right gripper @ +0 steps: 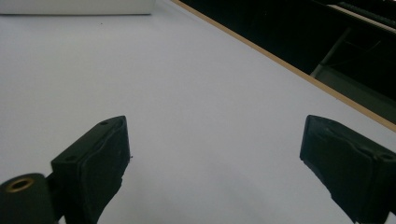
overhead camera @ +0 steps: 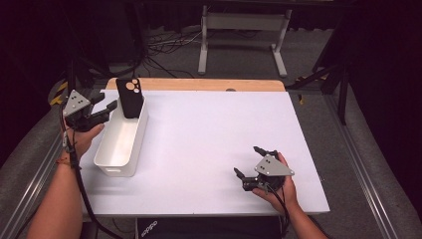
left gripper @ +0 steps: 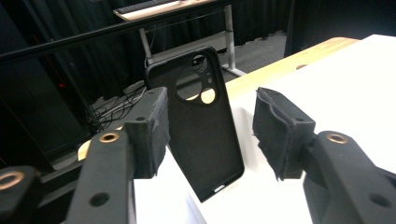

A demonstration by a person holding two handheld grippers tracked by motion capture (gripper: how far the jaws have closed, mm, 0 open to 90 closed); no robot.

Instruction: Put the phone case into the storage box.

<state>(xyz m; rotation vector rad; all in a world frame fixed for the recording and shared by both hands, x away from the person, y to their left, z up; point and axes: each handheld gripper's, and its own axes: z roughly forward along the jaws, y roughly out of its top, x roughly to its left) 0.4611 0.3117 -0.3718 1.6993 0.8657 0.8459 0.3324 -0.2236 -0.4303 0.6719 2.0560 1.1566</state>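
We see left hand-held gripper [overhead camera: 110,107] just left of bin [overhead camera: 112,152], at its far end; jaws parted, released, nothing between pads. We see case [overhead camera: 130,97] standing tilted in bin's far end, leaning on far wall, camera holes up; in left gripper view case [left gripper: 198,119] sits beyond pads [left gripper: 152,130], apart from them. Right of bin, well apart, we see right hand-held gripper [overhead camera: 250,162] resting on counter [overhead camera: 209,134], jaws wide, empty.
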